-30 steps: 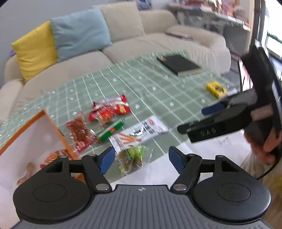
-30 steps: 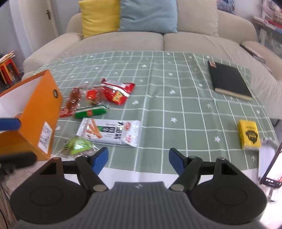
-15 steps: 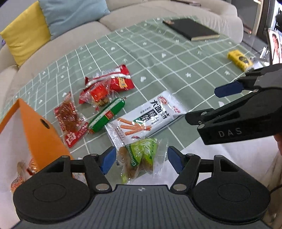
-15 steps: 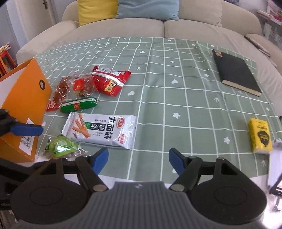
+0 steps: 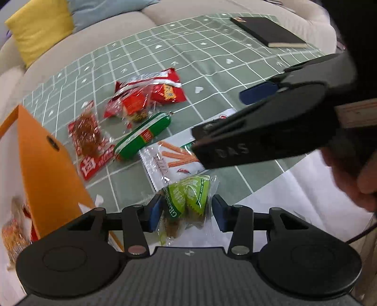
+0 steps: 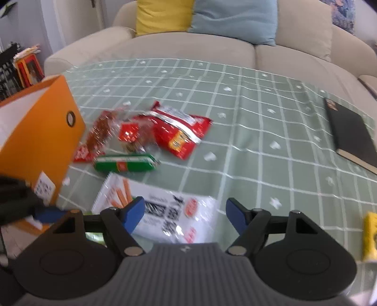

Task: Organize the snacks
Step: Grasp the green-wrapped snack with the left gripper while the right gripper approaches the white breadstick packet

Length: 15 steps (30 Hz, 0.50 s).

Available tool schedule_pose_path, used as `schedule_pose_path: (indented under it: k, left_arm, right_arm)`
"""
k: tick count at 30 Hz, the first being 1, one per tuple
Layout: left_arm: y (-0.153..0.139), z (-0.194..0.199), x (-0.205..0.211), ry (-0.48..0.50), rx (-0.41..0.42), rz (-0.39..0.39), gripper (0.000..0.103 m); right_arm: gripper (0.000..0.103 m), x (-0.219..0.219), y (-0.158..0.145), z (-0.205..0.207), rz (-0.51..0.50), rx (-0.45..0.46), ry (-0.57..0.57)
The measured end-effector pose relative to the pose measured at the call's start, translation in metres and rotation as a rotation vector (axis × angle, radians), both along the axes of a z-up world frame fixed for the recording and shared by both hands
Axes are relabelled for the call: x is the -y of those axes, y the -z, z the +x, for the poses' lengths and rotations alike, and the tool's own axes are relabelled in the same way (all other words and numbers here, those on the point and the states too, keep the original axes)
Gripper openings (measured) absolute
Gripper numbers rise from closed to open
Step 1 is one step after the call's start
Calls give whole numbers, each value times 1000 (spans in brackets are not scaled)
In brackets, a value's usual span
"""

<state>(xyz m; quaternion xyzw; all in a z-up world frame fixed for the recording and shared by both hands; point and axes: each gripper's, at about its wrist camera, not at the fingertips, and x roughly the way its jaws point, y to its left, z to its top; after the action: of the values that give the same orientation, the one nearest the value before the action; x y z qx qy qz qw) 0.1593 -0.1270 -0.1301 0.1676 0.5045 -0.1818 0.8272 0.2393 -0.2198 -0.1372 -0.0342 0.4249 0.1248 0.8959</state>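
Observation:
My left gripper [image 5: 187, 213] has its blue pads on both sides of a green-wrapped snack packet [image 5: 188, 197] at the table's near edge, closing on it. My right gripper [image 6: 185, 214] is open, low over a white snack pack with orange sticks [image 6: 162, 211], which also shows in the left wrist view [image 5: 165, 162]. A green sausage [image 5: 143, 136], a red chip bag [image 5: 165, 89], a clear packet with red contents [image 5: 133, 106] and a red meat snack [image 5: 89, 143] lie on the green checked cloth. An orange box [image 5: 47, 164] stands at the left and holds some snacks [image 5: 14, 233].
A black notebook [image 6: 351, 131] lies at the far right of the table and a yellow box [image 6: 370, 235] near the right edge. A beige sofa with yellow [image 6: 162, 16] and blue cushions is behind the table. The right gripper's body [image 5: 271, 127] crosses the left wrist view.
My left gripper has moved down onto the green packet and its jaws have narrowed around it. My right gripper has dropped closer over the white pack.

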Motion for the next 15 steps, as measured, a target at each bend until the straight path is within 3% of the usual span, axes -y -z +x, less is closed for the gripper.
schedule_pose_path:
  k: [11, 15]
  left_arm:
    - [-1, -8, -4, -51, -13, -33, 50]
    - [-3, -12, -6, -69, -20, -36, 50]
  right_arm:
    - [78, 1, 22, 19, 54, -80, 10]
    - [72, 0, 20, 8, 38, -103, 11]
